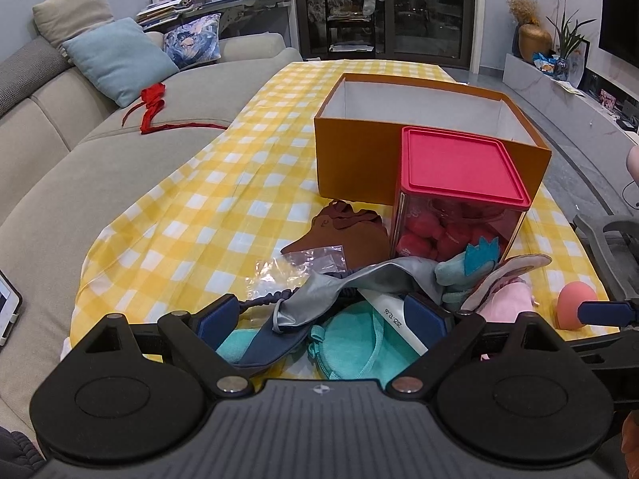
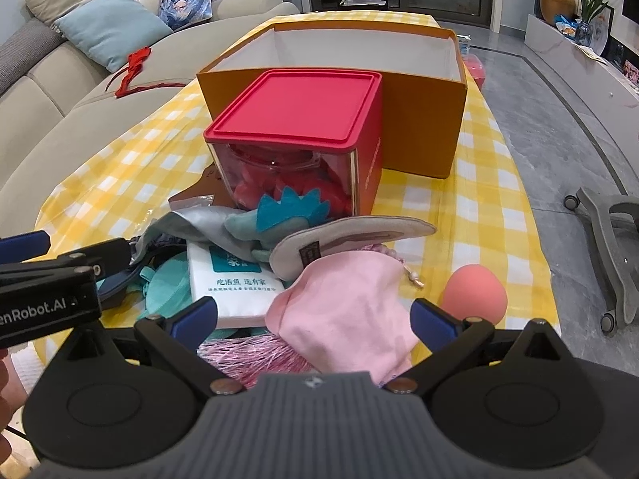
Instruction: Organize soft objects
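We take the orange box as our landmark: it stands open-topped on the yellow checked cloth covering the tabletop, and from the wrist views its white inside looks empty as far as we can see. Touching or just in front of the box stands a clear container with a red lid, packed with red plush pieces. In front of that container lies the heap of soft things: a teal plush toy leaning by the clear wall, a grey silky cloth, a brown felt piece to the heap's left side, a teal towel, a white packet with printed text, a pink cloth, and a grey-and-pink slipper-shaped piece resting on top of it. A coral sponge egg sits apart, on the cloth to the right of the heap.

Our left claw hangs over the teal towel and grey cloth, its jaws spread wide, holding nothing. Our right claw is likewise spread apart, straddling the pink cloth without closing on it.
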Demonstrator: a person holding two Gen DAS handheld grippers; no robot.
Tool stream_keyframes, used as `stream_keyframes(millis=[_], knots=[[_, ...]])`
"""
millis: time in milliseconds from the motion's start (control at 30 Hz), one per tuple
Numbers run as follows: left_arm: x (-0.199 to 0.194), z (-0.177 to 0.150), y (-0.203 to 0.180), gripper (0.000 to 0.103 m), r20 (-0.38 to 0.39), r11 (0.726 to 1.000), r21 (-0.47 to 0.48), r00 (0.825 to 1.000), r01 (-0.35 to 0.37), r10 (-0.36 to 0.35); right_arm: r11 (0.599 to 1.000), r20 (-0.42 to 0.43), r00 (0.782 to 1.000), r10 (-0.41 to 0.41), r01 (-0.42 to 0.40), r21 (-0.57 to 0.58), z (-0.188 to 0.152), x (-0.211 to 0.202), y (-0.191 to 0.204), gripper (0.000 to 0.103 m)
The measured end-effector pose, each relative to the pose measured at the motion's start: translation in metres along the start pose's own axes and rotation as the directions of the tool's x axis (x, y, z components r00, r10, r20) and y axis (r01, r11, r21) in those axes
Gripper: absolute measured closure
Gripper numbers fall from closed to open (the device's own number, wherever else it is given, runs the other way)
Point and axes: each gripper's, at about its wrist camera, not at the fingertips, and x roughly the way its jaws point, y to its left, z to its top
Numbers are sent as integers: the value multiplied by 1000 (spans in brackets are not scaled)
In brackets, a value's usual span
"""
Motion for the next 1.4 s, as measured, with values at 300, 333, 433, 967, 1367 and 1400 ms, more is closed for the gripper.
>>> stream_keyframes(millis=[300,333,433,967,1367,1400], knots=[[0,-2,-2,0,-1,1000,0,1000,2,-2,1000,-5,1000,1,-1,-1,0,0,0,2],[0,-2,-3,0,-1,1000,1,1000,2,-2,1000,-6,1000,3,-3,-2,0,0,0,2],[1,-3,-4,0,-2,1000,7,1000,0,0,1000,-9,1000,3,-3,-3,-1,1,0,2],[4,1,0,0,33,999,-29,999,36,-35,992,-56,997,-46,53,115,0,3,-42,3],[23,-10,-2,0,-31,997,0,997,72,-72,939,-137,978,-159,192,285,1,36,-100,3],[24,-11,-2,0,-33,997,5,997,71,-71,938,-136,977,-167,200,282,3,41,-101,3]])
